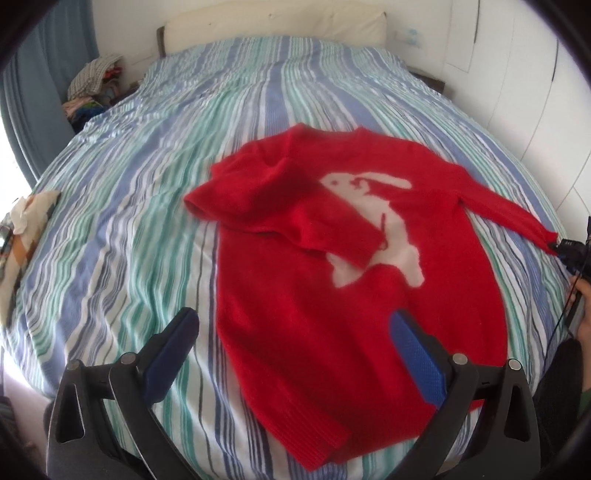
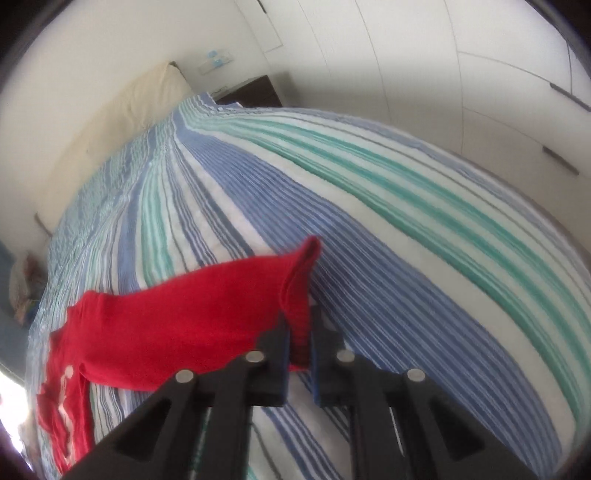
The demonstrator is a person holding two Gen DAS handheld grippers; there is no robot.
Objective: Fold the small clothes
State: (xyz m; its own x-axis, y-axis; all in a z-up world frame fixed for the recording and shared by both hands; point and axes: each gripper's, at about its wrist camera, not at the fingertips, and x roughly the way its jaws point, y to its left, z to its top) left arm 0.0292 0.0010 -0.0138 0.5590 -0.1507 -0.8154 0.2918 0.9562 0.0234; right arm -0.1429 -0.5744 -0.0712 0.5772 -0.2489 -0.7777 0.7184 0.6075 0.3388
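A small red sweater (image 1: 332, 295) with a white rabbit motif (image 1: 373, 225) lies flat on the striped bed (image 1: 147, 184). Its left sleeve (image 1: 295, 206) is folded across the chest. Its right sleeve (image 1: 509, 214) stretches out to the right. My left gripper (image 1: 291, 332) is open and empty above the sweater's hem, with one finger over the bed and one over the sweater. My right gripper (image 2: 299, 339) is shut on the right sleeve's cuff (image 2: 299, 295) and holds it up off the bed. It also shows in the left wrist view (image 1: 565, 251) at the far right.
A cream headboard cushion (image 1: 273, 26) stands at the far end of the bed. A pile of clothes (image 1: 92, 85) lies at the far left. A patterned cloth (image 1: 26, 229) sits on the bed's left edge. White wardrobe doors (image 2: 480, 74) run along the right.
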